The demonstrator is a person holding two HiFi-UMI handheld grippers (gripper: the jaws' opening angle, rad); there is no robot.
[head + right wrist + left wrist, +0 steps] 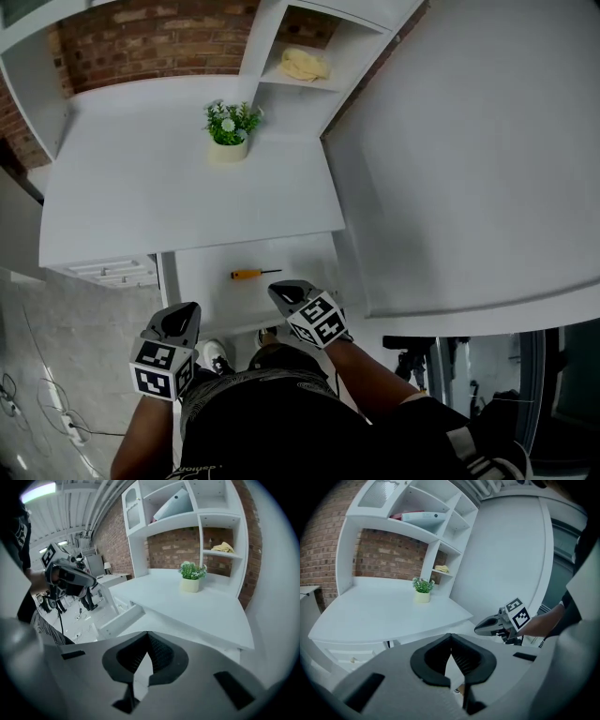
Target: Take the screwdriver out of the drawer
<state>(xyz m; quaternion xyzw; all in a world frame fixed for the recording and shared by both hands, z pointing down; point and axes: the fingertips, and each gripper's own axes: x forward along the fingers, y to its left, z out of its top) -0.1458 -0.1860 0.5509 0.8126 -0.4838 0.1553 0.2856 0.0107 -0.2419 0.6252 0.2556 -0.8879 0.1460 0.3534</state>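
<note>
- Screwdriver (253,274) with an orange-yellow handle and a thin dark shaft lies flat on the white floor of the open drawer (202,281). In the head view its handle is to the left and its shaft to the right. Nothing touches it.
- The drawer stands pulled out from under the front edge of the white tabletop (141,187).
- The right tool (278,290) hangs over the front part of the drawer, tilted downward. Its tip is near the screwdriver's shaft end but apart from it. Its jaws are closed together, with nothing between them.
- The left tool (190,309) is held at the drawer's front left corner, farther from the screwdriver than the right one. Its jaws also meet at the tip and grip nothing.
- A small potted plant (230,127) in a pale pot stands toward the back of the tabletop, well apart from the drawer.
- A yellow cloth (305,64) lies on a shelf of the white unit behind the plant, against a brick wall (159,42).
</note>
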